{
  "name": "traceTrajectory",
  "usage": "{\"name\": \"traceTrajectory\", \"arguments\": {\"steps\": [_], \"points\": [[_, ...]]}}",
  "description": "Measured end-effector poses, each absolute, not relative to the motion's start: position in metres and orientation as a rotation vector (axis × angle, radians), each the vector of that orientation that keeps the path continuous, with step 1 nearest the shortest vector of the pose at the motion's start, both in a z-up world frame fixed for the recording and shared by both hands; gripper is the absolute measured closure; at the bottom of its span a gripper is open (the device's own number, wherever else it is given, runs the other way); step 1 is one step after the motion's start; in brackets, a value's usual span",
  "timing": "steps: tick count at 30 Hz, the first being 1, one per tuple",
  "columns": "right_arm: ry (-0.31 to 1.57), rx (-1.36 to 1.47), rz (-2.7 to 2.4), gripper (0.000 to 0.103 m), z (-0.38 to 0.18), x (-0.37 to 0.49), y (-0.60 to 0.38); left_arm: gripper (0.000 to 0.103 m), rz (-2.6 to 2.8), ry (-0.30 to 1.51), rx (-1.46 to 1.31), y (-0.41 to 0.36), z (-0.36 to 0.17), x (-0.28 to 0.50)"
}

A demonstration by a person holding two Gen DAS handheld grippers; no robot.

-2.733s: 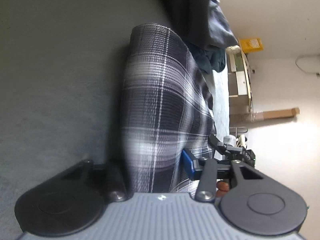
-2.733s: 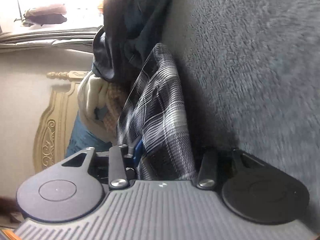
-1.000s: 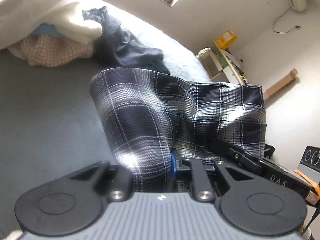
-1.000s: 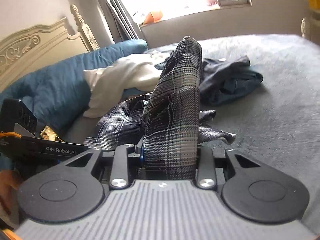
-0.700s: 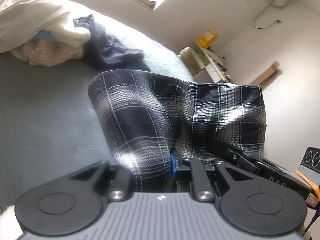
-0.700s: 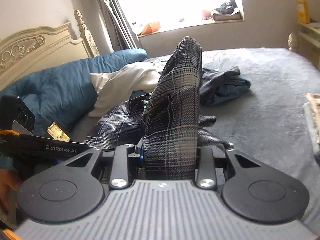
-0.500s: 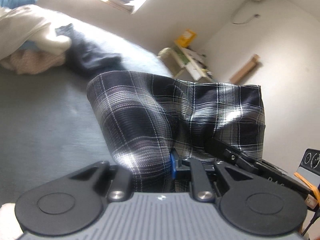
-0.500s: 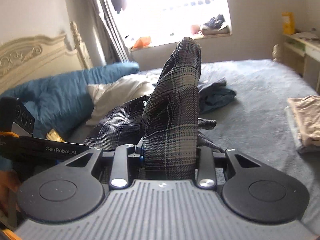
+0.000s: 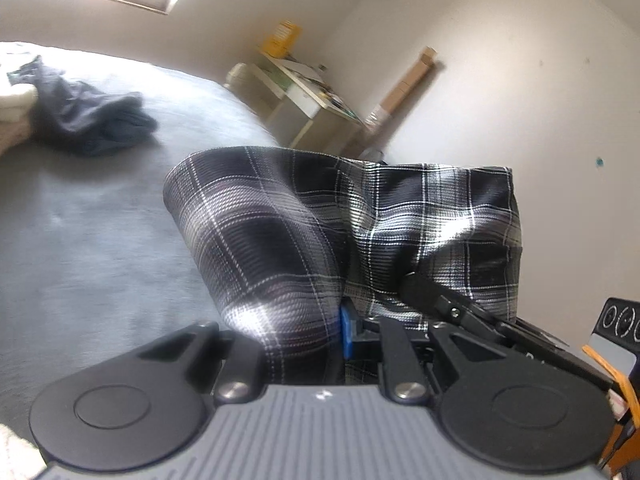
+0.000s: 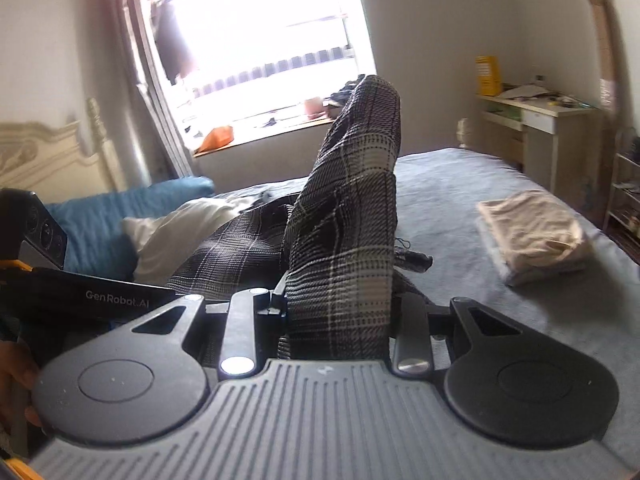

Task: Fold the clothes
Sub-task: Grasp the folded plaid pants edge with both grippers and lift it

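What changed: a moment ago both cameras looked sideways along the bed (image 10: 500, 184); now they look level across it, and the checked cloth (image 9: 280, 232) is lifted off the bed
Left gripper (image 9: 316, 332): pinching one edge of the checked cloth
Right gripper (image 10: 340, 320): pinching a thick bunch of the same cloth
What it means: it looks ready to carry; maybe to the folded beige pile (image 10: 532, 236) near the bed's right edge
Bed: grey and fuzzy; dark clothes (image 9: 88, 124) heaped at its far left side
Room: bright window (image 10: 260, 48); small desk (image 10: 544, 136) by the wall
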State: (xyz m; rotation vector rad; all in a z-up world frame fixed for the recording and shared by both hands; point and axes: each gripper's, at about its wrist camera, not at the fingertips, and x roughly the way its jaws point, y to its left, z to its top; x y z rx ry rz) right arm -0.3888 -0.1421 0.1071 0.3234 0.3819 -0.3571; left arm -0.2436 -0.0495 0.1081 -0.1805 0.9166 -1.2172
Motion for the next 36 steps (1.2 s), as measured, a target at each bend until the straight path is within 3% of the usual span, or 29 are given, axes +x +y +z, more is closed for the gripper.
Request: {"name": "traceTrajectory", "arguments": {"steps": [16,36], "points": [[0.379,0.421,-0.430,0.073,0.062,-0.412,-0.268,0.086,-1.297,0.981,-0.055,-0.197,0.078,-0.247],[0.454,0.546,-0.273,0.073,0.004,-0.300,-0.602,0.085,-1.294,1.010,0.031,-0.492,0.025,-0.135]]}}
